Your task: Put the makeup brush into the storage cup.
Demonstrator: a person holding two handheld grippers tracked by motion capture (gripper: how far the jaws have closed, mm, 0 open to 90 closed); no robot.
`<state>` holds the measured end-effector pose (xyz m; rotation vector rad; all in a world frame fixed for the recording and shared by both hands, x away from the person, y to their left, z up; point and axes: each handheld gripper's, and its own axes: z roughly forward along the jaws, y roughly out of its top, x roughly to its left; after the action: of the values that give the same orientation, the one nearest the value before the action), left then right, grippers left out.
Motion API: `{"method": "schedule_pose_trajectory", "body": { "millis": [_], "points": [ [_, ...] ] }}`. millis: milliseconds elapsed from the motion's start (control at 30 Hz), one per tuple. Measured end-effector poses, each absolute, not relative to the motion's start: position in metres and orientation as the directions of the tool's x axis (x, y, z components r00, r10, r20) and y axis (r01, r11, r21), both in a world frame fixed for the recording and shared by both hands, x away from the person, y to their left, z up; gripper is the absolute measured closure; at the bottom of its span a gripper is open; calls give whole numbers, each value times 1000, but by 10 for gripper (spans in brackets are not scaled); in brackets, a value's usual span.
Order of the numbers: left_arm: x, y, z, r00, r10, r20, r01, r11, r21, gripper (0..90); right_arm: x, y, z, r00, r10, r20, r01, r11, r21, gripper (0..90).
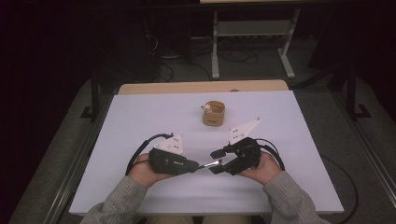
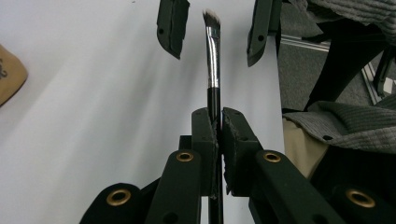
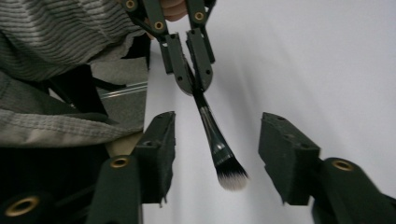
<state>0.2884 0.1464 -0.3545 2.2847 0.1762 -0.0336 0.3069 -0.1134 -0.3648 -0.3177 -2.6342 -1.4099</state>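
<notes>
A makeup brush [image 2: 213,60] with a black handle, silver ferrule and pale bristles lies level just above the white table [image 1: 140,126]. My left gripper [image 2: 218,116] is shut on its handle, and the brush [image 1: 210,164] points right from it [image 1: 200,166]. My right gripper [image 3: 217,119] is open, one jaw on each side of the bristle end [image 3: 232,177], not touching it. In the high view the right gripper [image 1: 215,162] faces the left one, tips close together. A brown cup [image 1: 214,113] stands farther back at mid-table.
The brown cup [image 2: 9,74] holds a small pale item. A wooden strip [image 1: 201,87] runs along the table's far edge. Beyond it are a grey metal frame [image 1: 252,42] and cables on the floor. Grey sleeves [image 3: 56,42] come in at the near edge.
</notes>
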Motion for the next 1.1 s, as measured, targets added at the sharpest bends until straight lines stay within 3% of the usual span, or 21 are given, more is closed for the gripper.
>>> {"method": "schedule_pose_trajectory", "body": {
  "millis": [600,1100],
  "points": [
    [285,139,-356,993,83,-80,114,-660,742,841,305,-112,-376,-971,33,238,217,550,807,800],
    [289,134,-360,989,75,-124,142,-678,721,830,306,-112,-377,-971,-1,239,196,574,795,828]
  ]
}}
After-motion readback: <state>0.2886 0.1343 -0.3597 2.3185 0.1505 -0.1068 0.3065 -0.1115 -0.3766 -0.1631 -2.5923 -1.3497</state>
